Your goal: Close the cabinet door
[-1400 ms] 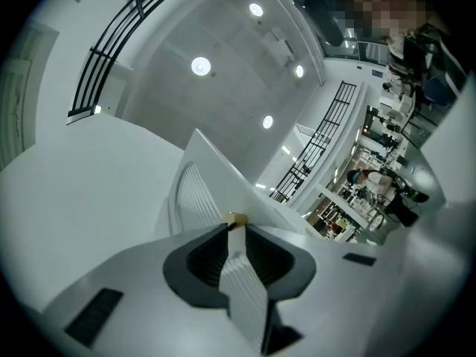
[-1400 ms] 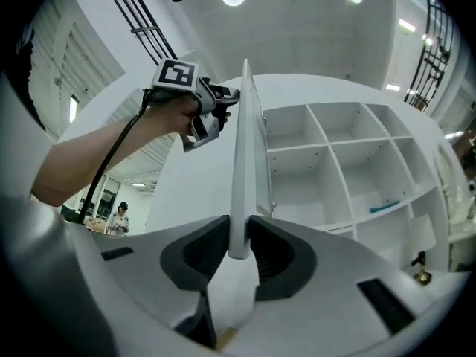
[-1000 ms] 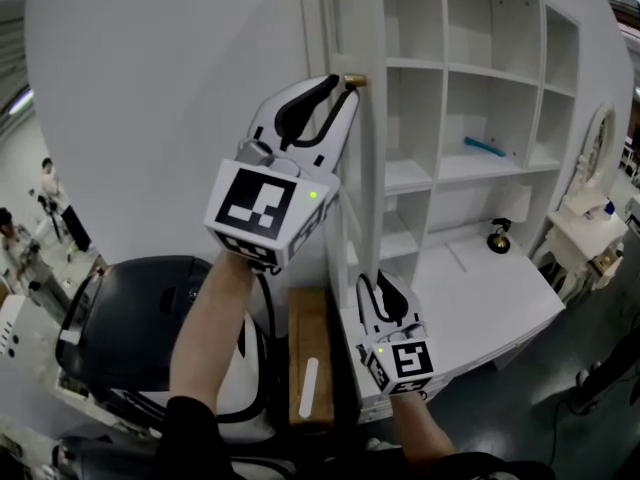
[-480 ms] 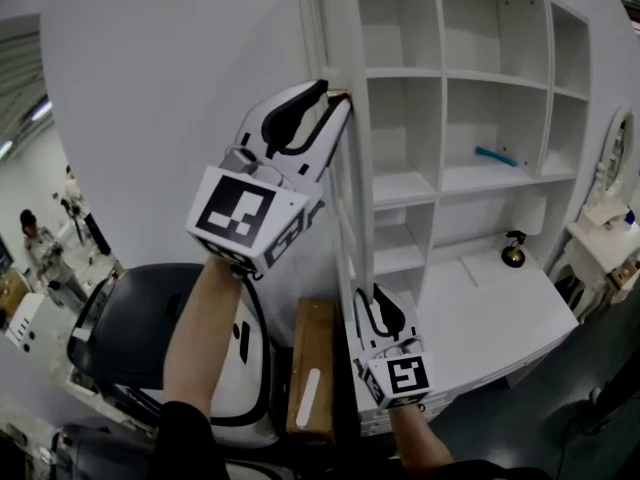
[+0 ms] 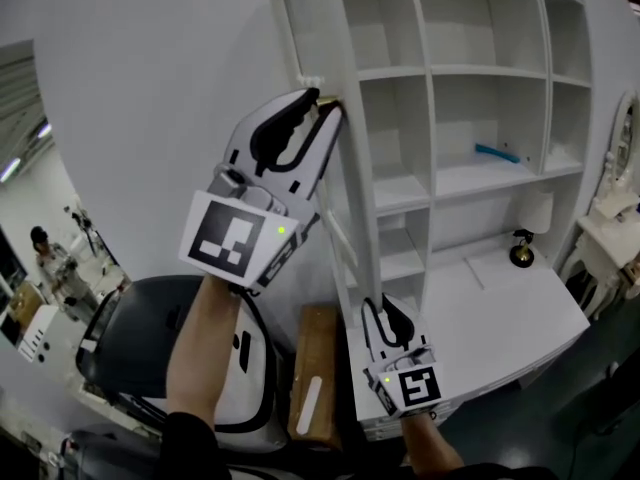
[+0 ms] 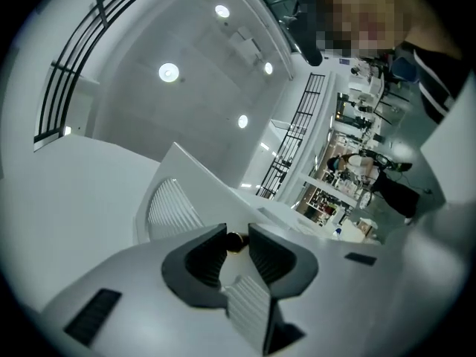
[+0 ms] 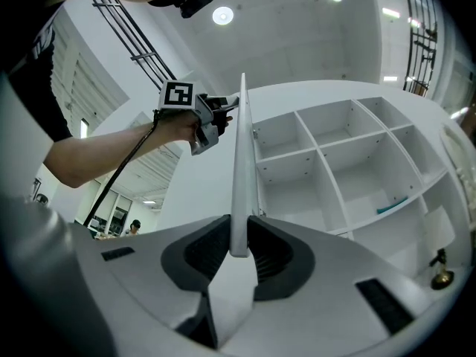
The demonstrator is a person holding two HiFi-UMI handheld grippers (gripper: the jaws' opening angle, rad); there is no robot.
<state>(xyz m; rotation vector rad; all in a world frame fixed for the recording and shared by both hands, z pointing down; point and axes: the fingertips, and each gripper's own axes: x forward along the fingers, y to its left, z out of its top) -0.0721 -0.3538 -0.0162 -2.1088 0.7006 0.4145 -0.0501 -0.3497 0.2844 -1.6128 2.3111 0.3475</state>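
Cabinet (image 5: 432, 183): white, open shelves, nearly bare. A blue item (image 5: 497, 154) is seen on one shelf.

Door (image 5: 340, 68): seen edge-on, standing well out from the cabinet front, so not yet closed.

Left gripper (image 5: 315, 103): held high at the door's upper part. Jaws are drawn nearly together and clamped on the small brass knob (image 6: 235, 241), which is seen between the pads.

Right gripper (image 7: 238, 248): held low. Jaws are closed on the door's bottom edge, one pad on each face.

Step in hand is judged to be swinging the door shut.
- Both grippers should be moved together along the hinge arc, so that the panel is not twisted.
- The knob should be kept square between the pads, as a small round knob is easily slipped off.
- The bottom grip should probably be released before the door meets the frame, or a jaw may be pinched.
- The last part is best done slowly, with a push at the knob.
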